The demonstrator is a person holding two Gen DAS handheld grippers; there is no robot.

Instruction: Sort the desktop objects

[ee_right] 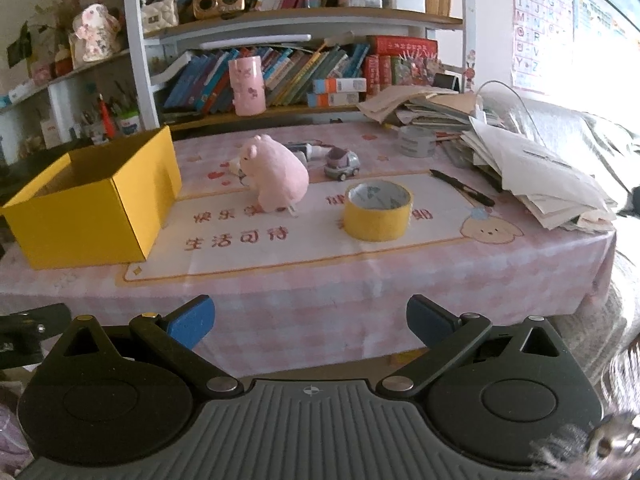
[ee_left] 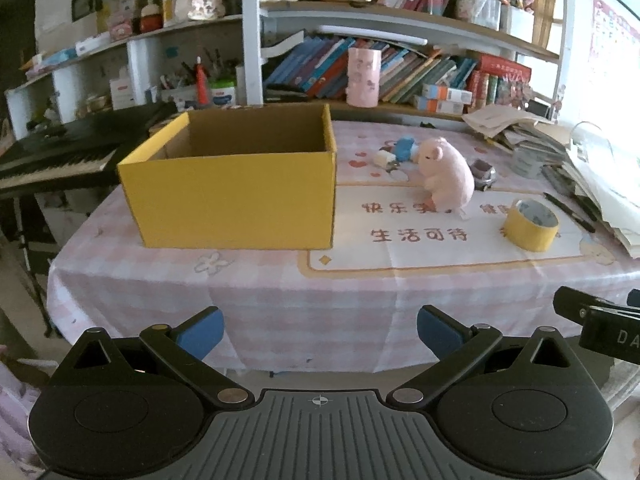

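Note:
A yellow cardboard box [ee_left: 236,192] [ee_right: 92,212], open on top, stands on the left of the table. Right of it sit a pink plush pig [ee_left: 444,174] [ee_right: 276,174], a yellow tape roll [ee_left: 530,225] [ee_right: 377,210], a small purple toy car [ee_right: 342,164] [ee_left: 482,172], a blue and white toy [ee_left: 400,151] behind the pig, and a black pen [ee_right: 462,187] [ee_left: 570,210]. My left gripper [ee_left: 320,332] hangs open in front of the table's near edge, holding nothing. My right gripper [ee_right: 310,322] is open too, also short of the table.
A pink checked cloth [ee_right: 360,280] covers the table. Piles of papers and books [ee_right: 528,160] crowd its right side, with a grey tape roll [ee_right: 416,141] nearby. Bookshelves [ee_right: 300,20] rise behind, with a pink cup [ee_right: 247,86]. A keyboard piano [ee_left: 60,152] stands at the left.

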